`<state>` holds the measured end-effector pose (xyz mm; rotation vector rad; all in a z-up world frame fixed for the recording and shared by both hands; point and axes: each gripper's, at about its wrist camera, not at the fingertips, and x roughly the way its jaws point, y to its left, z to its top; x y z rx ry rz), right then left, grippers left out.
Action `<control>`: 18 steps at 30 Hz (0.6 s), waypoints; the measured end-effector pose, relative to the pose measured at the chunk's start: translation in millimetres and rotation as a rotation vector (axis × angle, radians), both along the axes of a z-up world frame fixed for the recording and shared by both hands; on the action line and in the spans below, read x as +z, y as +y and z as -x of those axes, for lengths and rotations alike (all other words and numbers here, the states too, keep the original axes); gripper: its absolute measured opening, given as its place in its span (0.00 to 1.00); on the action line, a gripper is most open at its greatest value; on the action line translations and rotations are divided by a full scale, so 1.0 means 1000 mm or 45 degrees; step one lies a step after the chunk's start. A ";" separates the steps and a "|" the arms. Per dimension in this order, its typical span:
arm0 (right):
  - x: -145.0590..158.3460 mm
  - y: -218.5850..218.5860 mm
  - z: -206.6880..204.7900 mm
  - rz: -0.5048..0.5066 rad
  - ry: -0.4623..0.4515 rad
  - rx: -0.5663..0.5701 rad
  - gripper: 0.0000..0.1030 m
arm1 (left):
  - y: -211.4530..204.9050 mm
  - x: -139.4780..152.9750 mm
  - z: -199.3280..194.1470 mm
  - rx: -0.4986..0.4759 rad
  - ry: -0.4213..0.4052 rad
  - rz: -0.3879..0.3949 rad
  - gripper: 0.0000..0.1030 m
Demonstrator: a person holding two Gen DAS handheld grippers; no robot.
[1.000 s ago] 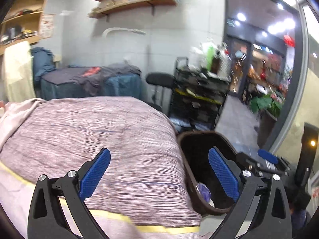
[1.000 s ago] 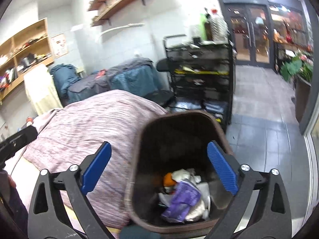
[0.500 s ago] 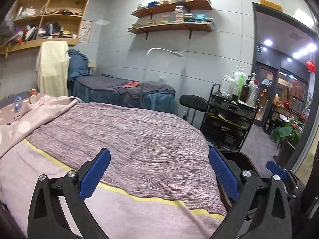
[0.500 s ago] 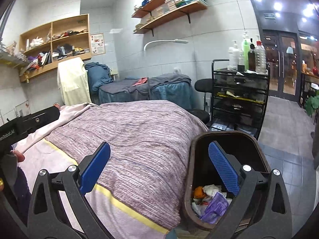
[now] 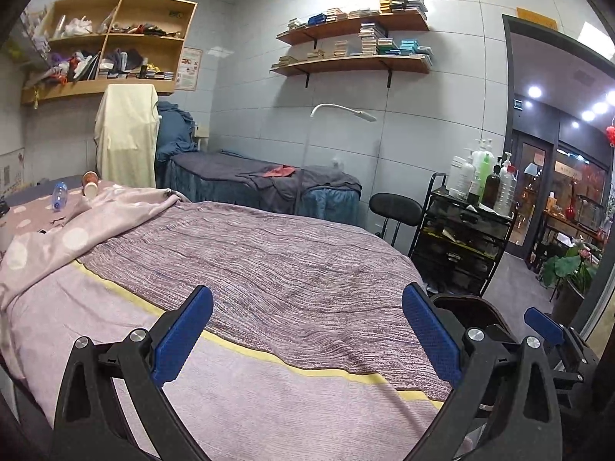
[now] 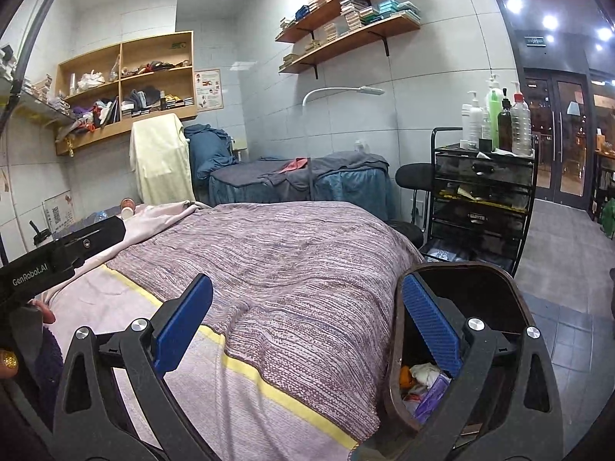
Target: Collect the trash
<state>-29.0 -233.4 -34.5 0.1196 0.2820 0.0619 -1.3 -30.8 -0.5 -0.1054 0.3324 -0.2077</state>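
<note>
A dark brown trash bin (image 6: 469, 280) stands at the foot corner of the bed, holding crumpled paper, an orange scrap and a purple wrapper (image 6: 428, 392); its rim also shows in the left wrist view (image 5: 480, 307). At the bed's far head end lie a clear plastic bottle (image 5: 59, 194) and paper cups (image 5: 90, 186); one cup (image 6: 127, 207) shows in the right wrist view. My left gripper (image 5: 305, 332) is open and empty over the bed's foot. My right gripper (image 6: 305, 324) is open and empty, its right finger over the bin.
The bed (image 5: 269, 261) has a striped purple blanket and pink polka-dot cover. A black trolley (image 6: 480, 199) with bottles, a stool (image 5: 396, 207), a second bed (image 5: 261, 184) and wall shelves stand behind. The left tool's body (image 6: 57, 257) juts in at left.
Both grippers have tilted up and back from looking down at the bin to looking along the bed. The bottle and cups at the far end came into view. Both stayed open.
</note>
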 end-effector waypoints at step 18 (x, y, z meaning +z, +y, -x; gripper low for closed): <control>0.001 0.001 0.004 0.011 -0.012 -0.011 0.94 | 0.001 -0.001 0.002 -0.016 -0.009 0.008 0.94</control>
